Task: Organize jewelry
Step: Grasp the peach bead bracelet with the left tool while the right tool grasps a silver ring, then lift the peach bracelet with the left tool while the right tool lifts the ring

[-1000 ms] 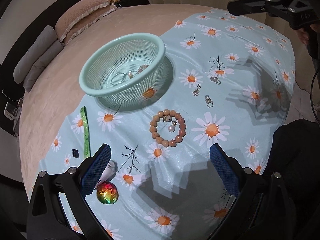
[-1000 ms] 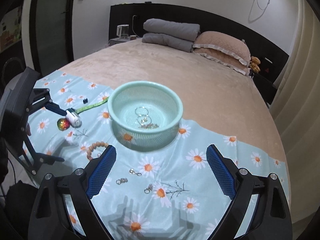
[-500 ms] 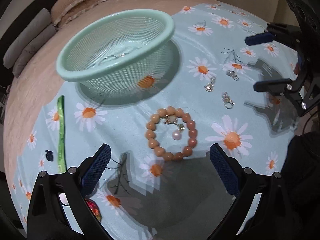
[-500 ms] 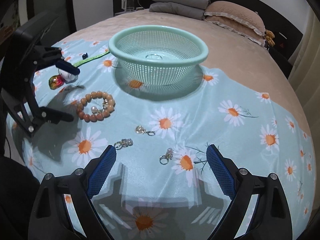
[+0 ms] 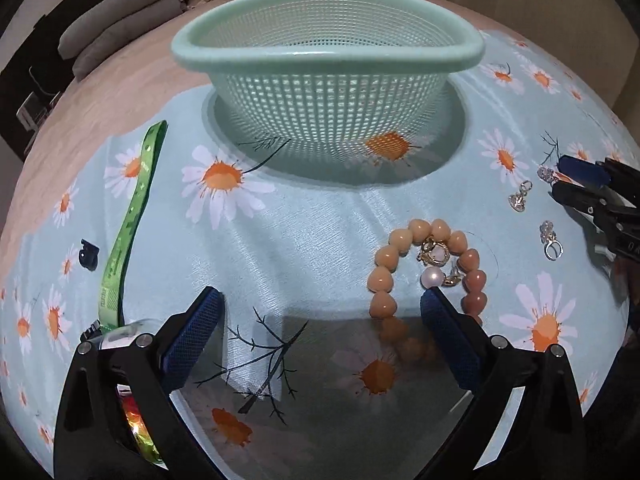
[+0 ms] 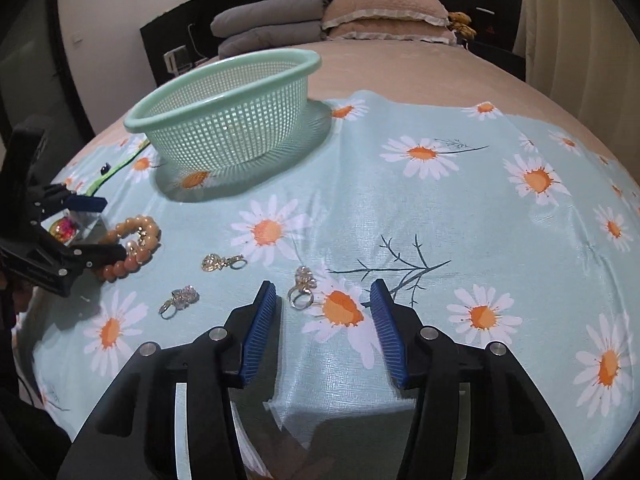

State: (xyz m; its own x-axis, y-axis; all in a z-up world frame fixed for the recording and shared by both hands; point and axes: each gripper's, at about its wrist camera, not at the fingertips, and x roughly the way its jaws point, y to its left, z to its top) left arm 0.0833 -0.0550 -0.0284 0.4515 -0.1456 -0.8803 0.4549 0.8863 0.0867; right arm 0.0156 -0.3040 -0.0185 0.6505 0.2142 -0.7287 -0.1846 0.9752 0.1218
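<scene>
Right gripper (image 6: 324, 300) low over daisy cloth (image 6: 440, 216), jaws just narrowed, part open, nothing pinched; ring (image 6: 301, 292) just ahead near left pad; left gripper (image 5: 320, 308) wide open beside bead bracelet (image 5: 430, 264); step: pickup; next: straddle ring, clamp, carry to basket (image 6: 224, 120).

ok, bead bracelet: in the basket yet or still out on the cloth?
Out. The bead bracelet lies on the daisy cloth in front of the basket.

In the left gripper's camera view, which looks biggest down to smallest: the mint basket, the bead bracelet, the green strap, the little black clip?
1. Mint basket
2. Green strap, long but thin
3. Bead bracelet, partly hidden; close to the strap
4. Black clip
</scene>
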